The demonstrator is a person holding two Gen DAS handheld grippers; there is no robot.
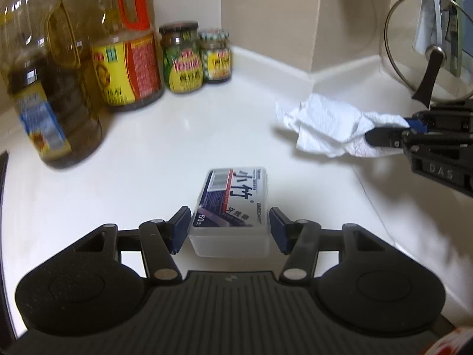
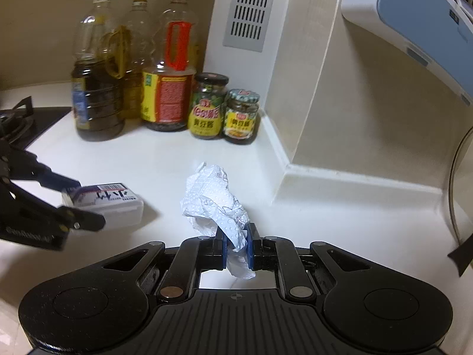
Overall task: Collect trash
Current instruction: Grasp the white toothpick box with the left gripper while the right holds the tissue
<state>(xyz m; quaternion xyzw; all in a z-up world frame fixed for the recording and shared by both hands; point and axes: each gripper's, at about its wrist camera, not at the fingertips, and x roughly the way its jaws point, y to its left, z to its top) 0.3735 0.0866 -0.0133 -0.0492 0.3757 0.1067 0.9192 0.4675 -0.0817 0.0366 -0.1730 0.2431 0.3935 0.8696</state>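
A white countertop [image 1: 165,136] carries oil bottles [image 2: 97,88], two sauce jars [image 2: 207,109] and a plastic floss box [image 1: 233,207].

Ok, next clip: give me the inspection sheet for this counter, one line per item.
Surface: white countertop, no spills seen.
Job's things: crumpled paper towel pinched in the right gripper; plastic floss-pick box between the left gripper pads, contact not certain.
Clutter: oil bottles and two sauce jars grouped against the back wall; glass pot lid propped upright at the right.
Grippers: right shut on the towel; left wide around the box.
Cables: nothing seen.
Surroundings: gas hob at the left, vent panel, wall-mounted white and blue appliance.
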